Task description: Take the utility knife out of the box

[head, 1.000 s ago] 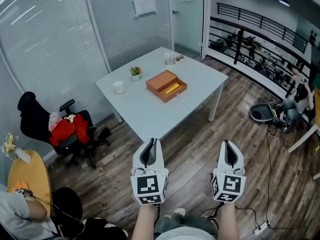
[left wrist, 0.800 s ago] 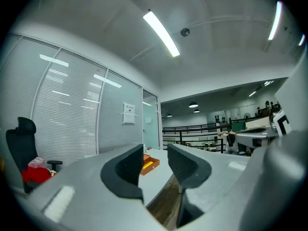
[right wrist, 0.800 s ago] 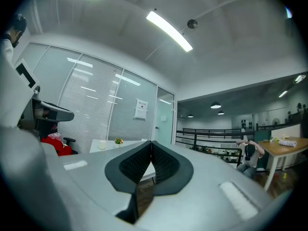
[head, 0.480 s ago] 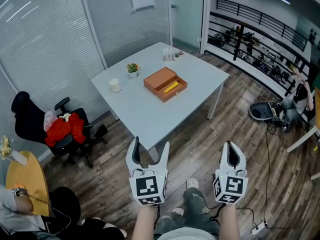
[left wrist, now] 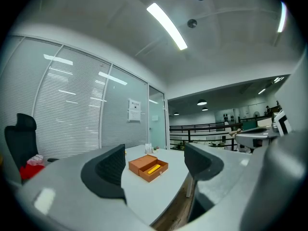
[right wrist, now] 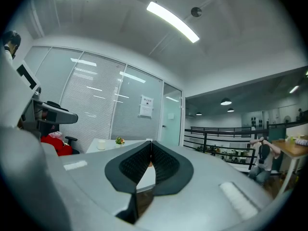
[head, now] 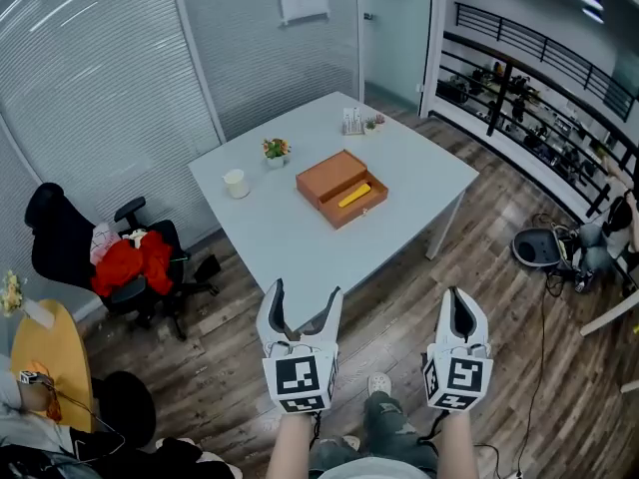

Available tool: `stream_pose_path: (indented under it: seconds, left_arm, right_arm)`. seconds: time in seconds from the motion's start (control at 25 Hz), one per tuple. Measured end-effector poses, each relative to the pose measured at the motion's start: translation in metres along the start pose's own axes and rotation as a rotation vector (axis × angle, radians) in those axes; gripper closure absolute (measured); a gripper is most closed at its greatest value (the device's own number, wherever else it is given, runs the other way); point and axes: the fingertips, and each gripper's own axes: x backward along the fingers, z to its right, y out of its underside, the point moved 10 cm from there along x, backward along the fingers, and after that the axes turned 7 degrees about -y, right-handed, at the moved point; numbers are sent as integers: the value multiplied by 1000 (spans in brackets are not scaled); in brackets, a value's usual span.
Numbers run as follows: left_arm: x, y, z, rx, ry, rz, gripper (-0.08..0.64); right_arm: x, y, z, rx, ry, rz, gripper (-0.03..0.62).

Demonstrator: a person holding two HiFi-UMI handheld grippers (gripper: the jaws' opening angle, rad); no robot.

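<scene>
An open orange-brown box (head: 342,189) lies on the pale grey table (head: 300,233), its lid flat to the left. A yellow utility knife (head: 352,197) rests inside it. The box (left wrist: 147,167) and the knife (left wrist: 153,169) also show between the left jaws in the left gripper view. My left gripper (head: 301,302) is open and empty, held just short of the table's near corner. My right gripper (head: 458,304) is shut with nothing in it, over the wooden floor right of the table. Both are far from the box.
A white cup (head: 236,184) and a small potted plant (head: 274,150) stand on the table's left side, and small items (head: 354,121) at its far corner. An office chair with red cloth (head: 125,262) stands to the left. A glass wall and a railing bound the room.
The left gripper has gone from shut to open. The view has shifted nearer to the table. The right gripper stays shut.
</scene>
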Motion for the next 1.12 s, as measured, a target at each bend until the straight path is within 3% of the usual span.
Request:
stream_pose_path:
  seconds: [0.68, 1.12]
  left_arm:
    - [-142, -17, 47, -10, -122, 1, 186]
    - [-188, -14, 54, -21, -170, -38, 186]
  right_arm:
    - [-149, -13, 94, -12, -121, 38, 565]
    - [-204, -13, 119, -24, -155, 39, 565]
